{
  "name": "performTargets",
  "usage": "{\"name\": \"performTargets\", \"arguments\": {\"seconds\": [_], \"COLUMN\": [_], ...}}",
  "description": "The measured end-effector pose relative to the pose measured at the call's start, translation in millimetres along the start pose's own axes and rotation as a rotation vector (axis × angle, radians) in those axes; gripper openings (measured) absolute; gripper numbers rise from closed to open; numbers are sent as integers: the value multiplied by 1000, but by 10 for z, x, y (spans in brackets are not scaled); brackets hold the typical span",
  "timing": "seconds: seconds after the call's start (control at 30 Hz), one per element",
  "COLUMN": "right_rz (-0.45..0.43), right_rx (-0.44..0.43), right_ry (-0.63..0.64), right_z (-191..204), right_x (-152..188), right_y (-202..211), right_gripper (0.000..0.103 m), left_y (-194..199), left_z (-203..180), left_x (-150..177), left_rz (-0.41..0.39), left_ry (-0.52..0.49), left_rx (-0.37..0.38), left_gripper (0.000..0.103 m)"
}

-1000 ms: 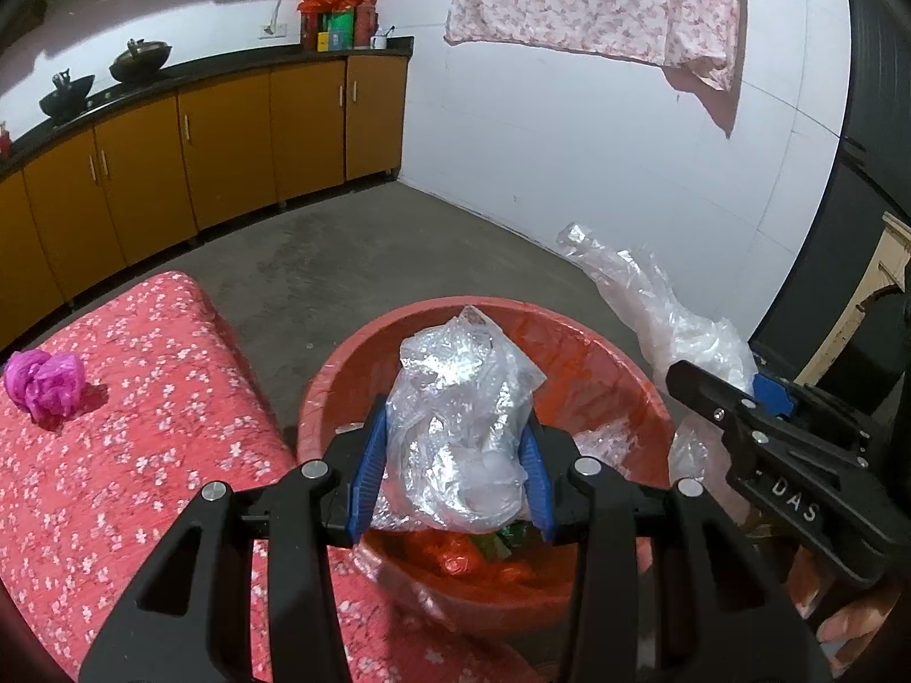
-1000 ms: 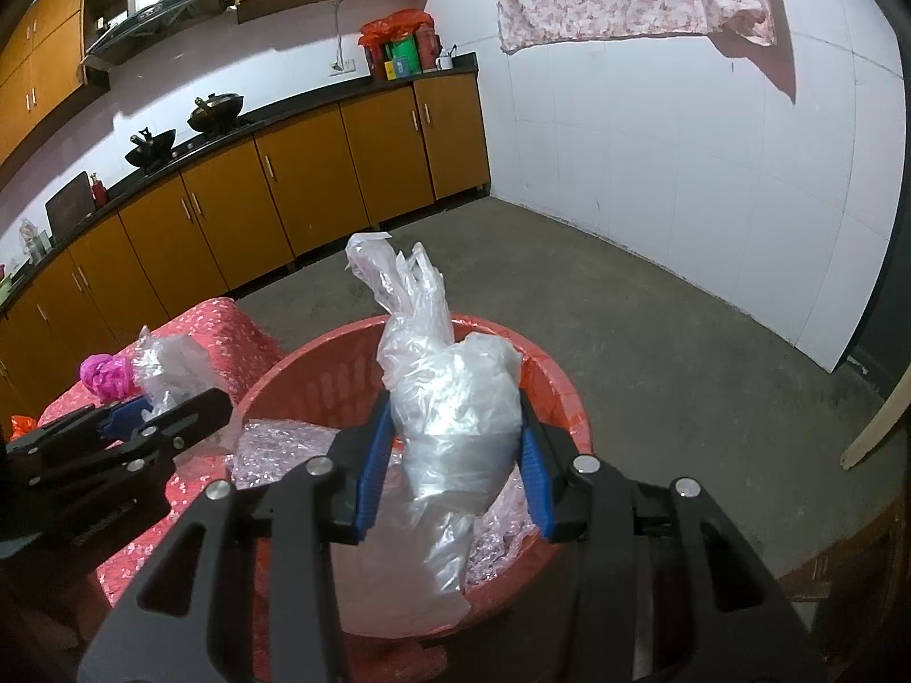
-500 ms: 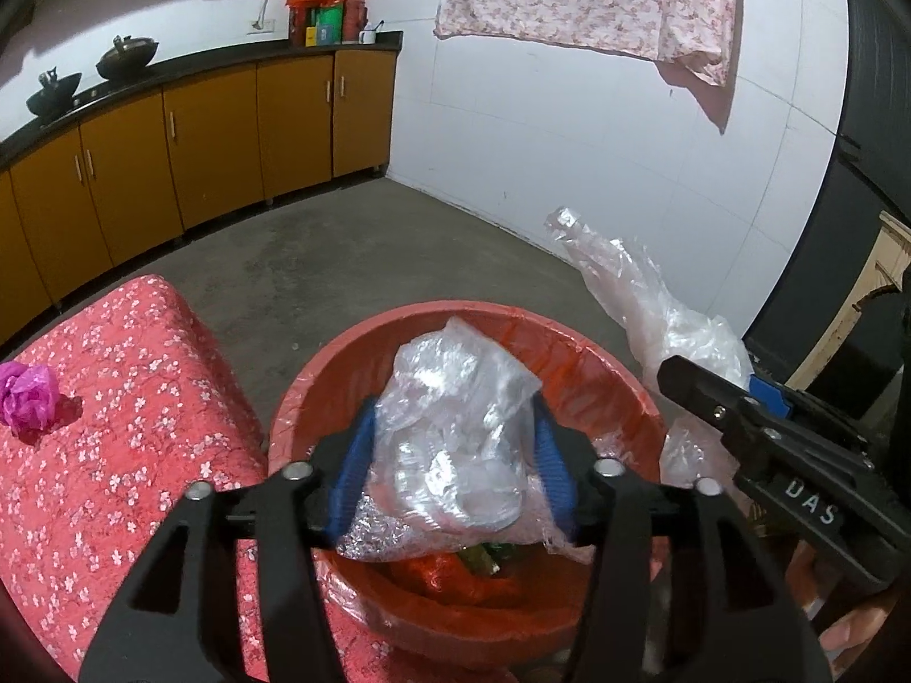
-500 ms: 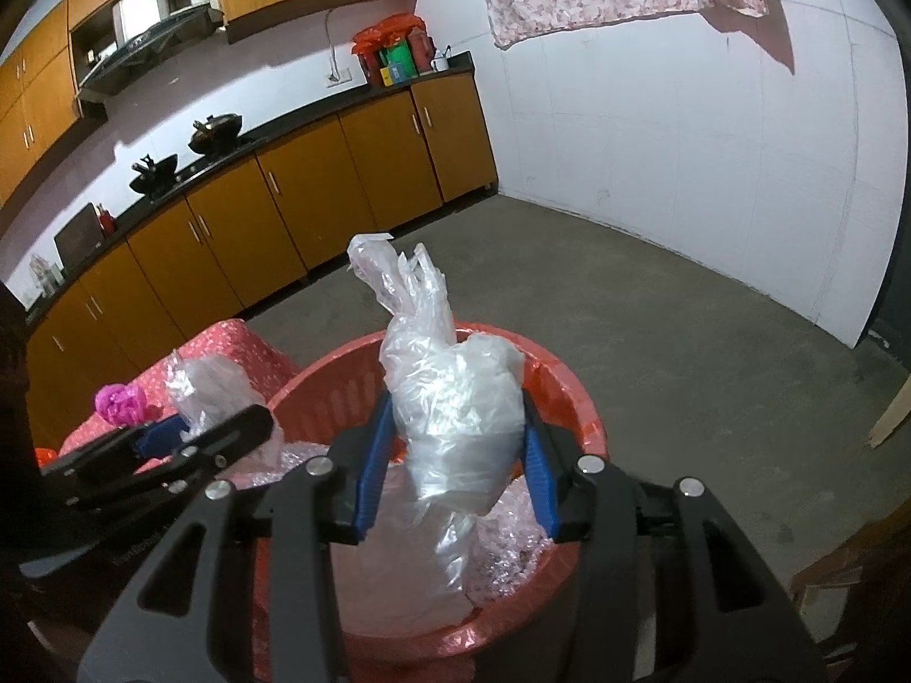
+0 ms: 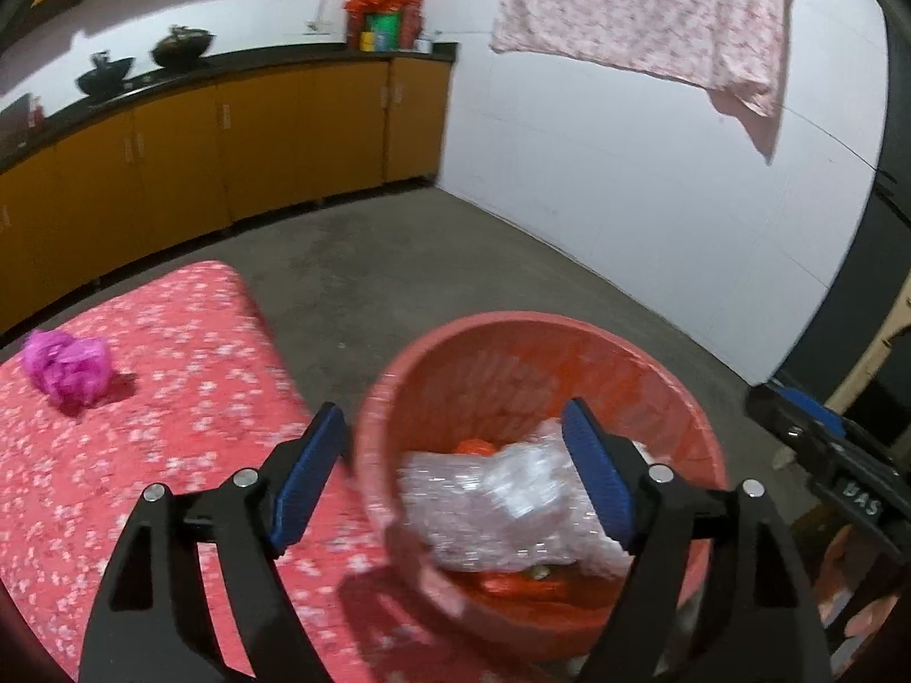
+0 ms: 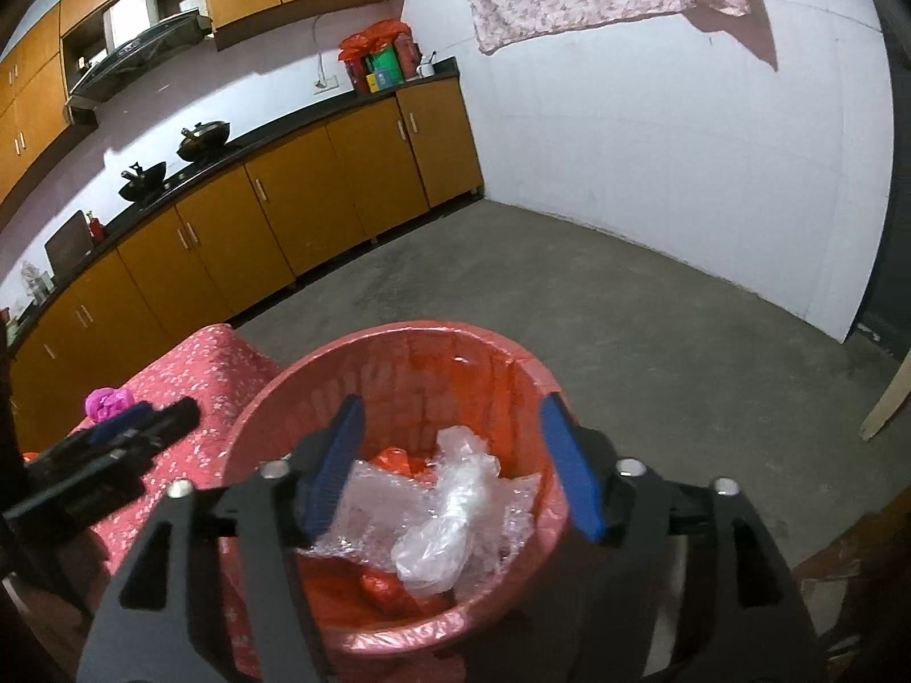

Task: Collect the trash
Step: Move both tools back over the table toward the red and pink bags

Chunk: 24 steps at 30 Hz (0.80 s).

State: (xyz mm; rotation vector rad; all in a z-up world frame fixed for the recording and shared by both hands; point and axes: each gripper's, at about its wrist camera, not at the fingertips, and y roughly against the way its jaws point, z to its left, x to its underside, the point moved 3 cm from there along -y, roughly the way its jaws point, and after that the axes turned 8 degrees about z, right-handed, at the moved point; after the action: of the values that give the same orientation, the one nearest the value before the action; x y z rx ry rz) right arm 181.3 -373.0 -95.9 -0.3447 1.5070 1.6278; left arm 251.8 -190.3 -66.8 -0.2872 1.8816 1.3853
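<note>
One pink bag (image 5: 65, 363) lies on the bed (image 5: 171, 432) at my far left. My left tool (image 5: 455, 478) is released, jaws spread and holding nothing, above one red bin (image 5: 672, 393) beside the bed. In the bin lie two clear plastic bags (image 6: 450, 518) on red scraps. My right tool (image 6: 455, 467) hangs over it, also released.

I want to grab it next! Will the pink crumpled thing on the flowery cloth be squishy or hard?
Probably squishy: the pink crumpled thing looks like thin, wrinkled plastic, so it should squash between the tongs. It is likely very light. It seems unlikely to roll far, being lumpy and resting on the soft flowery cloth.
</note>
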Motion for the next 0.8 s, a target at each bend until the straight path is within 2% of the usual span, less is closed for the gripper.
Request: {"name": "performTargets", "arguments": {"seconds": [0.03,0.13,0.33,0.67,0.8], "right_rz": [-8,-31,-63,-69,-68], "right_rx": [9,37,49,5,-31], "right_ry": [1,14,65,154,203], "right_z": [6,62,296,858,1160], "right_x": [2,14,27,7,16], "right_y": [10,46,94,130,115], "right_gripper": [77,86,96,98,98], "left_y": [20,105,337,803,1043], "left_z": [43,219,620,1417,1821], "left_x": [6,49,173,431,578], "left_rz": [-3,-15,-49,-100,-117], "left_ry": [7,30,75,150,199], "left_rx": [-8,-48,-140,-329,-425], "left_gripper": [79,82,87,91,97]}}
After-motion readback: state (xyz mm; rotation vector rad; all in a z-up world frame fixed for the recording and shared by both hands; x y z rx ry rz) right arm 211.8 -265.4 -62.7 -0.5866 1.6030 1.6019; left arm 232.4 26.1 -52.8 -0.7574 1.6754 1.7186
